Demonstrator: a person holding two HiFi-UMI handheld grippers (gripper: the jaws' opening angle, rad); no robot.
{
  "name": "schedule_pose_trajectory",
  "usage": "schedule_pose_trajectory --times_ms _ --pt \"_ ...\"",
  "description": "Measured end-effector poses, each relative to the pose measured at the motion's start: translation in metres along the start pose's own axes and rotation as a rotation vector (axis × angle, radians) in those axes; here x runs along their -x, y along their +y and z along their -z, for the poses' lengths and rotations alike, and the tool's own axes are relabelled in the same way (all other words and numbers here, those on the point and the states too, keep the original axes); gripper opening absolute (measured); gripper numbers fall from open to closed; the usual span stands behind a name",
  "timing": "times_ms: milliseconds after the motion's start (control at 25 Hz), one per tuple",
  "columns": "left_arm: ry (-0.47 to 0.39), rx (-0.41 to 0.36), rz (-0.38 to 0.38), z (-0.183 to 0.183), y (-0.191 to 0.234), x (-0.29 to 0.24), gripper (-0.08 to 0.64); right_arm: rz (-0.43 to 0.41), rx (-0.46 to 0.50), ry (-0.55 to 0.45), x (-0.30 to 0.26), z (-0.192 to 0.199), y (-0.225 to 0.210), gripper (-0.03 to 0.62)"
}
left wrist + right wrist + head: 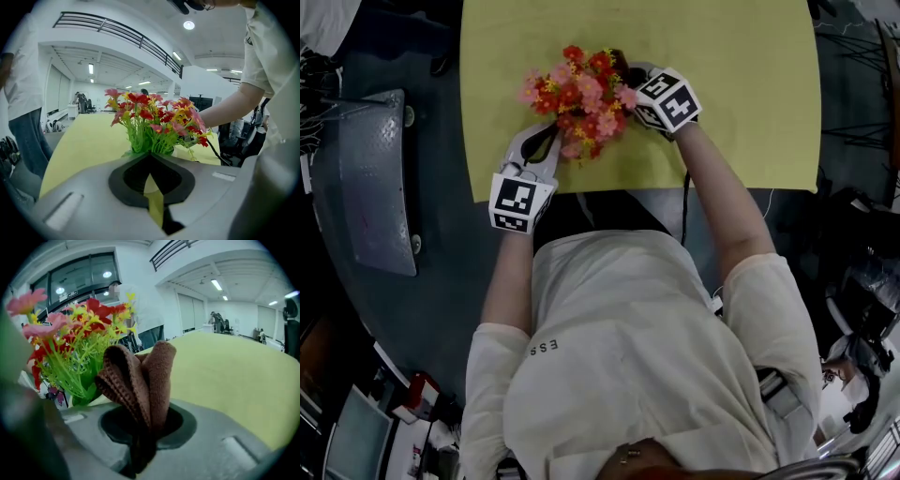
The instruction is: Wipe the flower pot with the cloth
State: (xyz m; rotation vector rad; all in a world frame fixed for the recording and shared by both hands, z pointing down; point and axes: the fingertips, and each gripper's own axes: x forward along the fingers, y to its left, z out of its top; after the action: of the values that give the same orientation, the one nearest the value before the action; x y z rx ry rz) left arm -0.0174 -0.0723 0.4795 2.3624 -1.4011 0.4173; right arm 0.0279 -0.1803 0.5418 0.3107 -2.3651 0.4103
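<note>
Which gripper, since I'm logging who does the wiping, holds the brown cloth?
The right gripper: its jaws are shut on the folded brown cloth, which sticks up from between them. The left gripper is shut too, but shows no cloth.

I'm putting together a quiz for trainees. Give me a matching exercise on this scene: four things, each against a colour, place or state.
Things:
1. cloth
2. flowers
3. table
4. left gripper

Descriptions:
a. yellow-green
b. brown, clamped in the right gripper
c. red and pink
d. jaws together, at the flowers' left in the head view

Pairs: 1-b, 2-c, 3-a, 4-d
</note>
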Motion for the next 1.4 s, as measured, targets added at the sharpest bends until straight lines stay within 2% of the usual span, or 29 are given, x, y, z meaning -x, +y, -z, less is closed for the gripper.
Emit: schedule_pose_trajectory --times_ms 240,520,760,840,1080,1240,1400 --pt "-0.005 0.005 -0.011 -0.004 0.002 0.001 0.012 -0.035 -0.007 0.005 0.01 0.011 0.004 0.055" --pt "-0.023 0.038 -0.006 0.001 0.0 -0.001 0.012 -0.077 0.005 0.039 0.027 0.043 0.029 0.055" --pt "-0.047 -0.016 -0.041 0.002 0.002 -0.003 0.012 -0.066 -0.05 0.045 0.034 0.056 0.045 0.055" --pt "-0.053 -0.007 -0.041 0.001 0.002 -0.002 0.012 -0.069 -0.052 0.052 0.037 0.06 0.054 0.055" --pt "-0.046 0.013 -0.009 0.003 0.003 -0.001 0.012 -0.159 -0.025 0.102 0.047 0.077 0.096 0.055" --pt "-0.011 0.01 0.006 0.007 0.003 0.0 0.012 -0.099 -0.052 0.137 0.057 0.08 0.086 0.055" --pt "-0.021 0.03 -0.005 0.002 0.004 -0.001 0.015 -0.062 -0.014 0.115 0.062 0.055 0.045 0.055"
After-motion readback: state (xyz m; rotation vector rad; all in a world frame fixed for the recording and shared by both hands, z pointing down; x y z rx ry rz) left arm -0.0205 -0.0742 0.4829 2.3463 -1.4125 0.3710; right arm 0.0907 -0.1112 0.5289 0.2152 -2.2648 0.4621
